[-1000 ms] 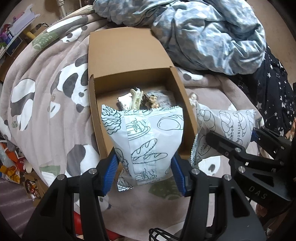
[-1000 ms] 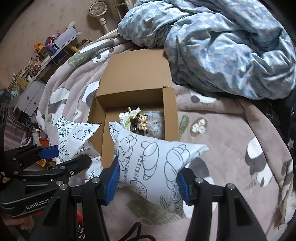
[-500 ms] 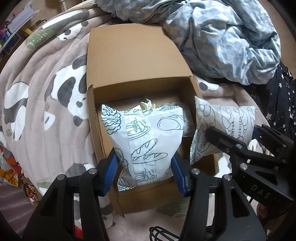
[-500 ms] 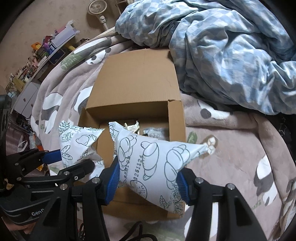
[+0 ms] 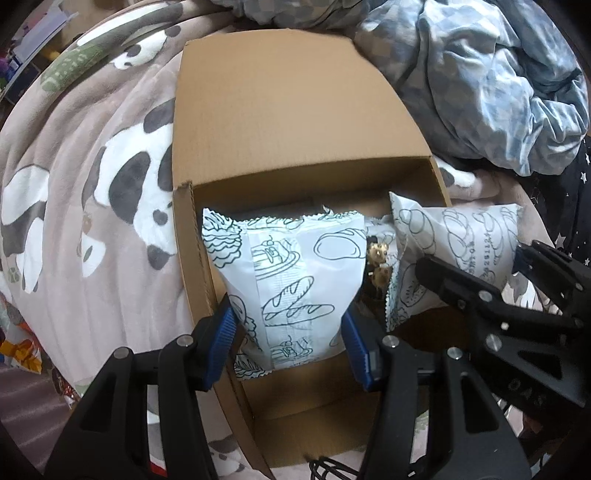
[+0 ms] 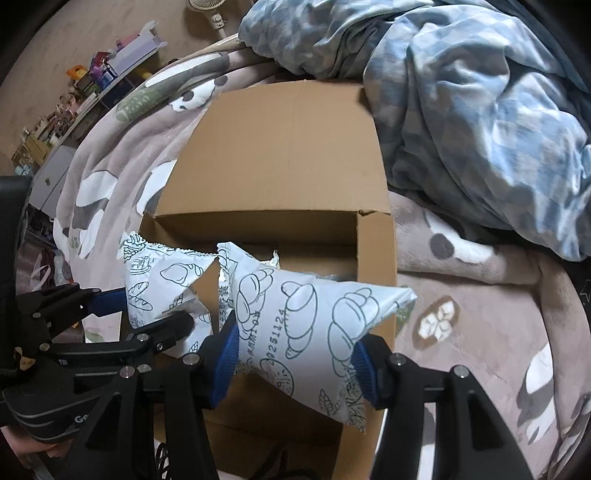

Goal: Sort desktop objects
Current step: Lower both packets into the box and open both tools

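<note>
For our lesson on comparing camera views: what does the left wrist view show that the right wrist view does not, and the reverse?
Only the left wrist view shows small golden-brown items inside the box between the packets. Only the right wrist view shows a fan and cluttered shelves. Both show the cardboard box, the left gripper clamping one bread packet, the right gripper clamping another bread packet, and the blue duvet.

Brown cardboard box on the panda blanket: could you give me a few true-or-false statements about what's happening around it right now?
1. Each gripper holds a white bread-print packet. True: left gripper holds one white bread-print packet, right gripper the other packet.
2. The brown cardboard box is closed. False: its flap lies open.
3. The box is empty. False: small items lie inside.
4. A blue checked duvet lies beyond the box. True.
</note>
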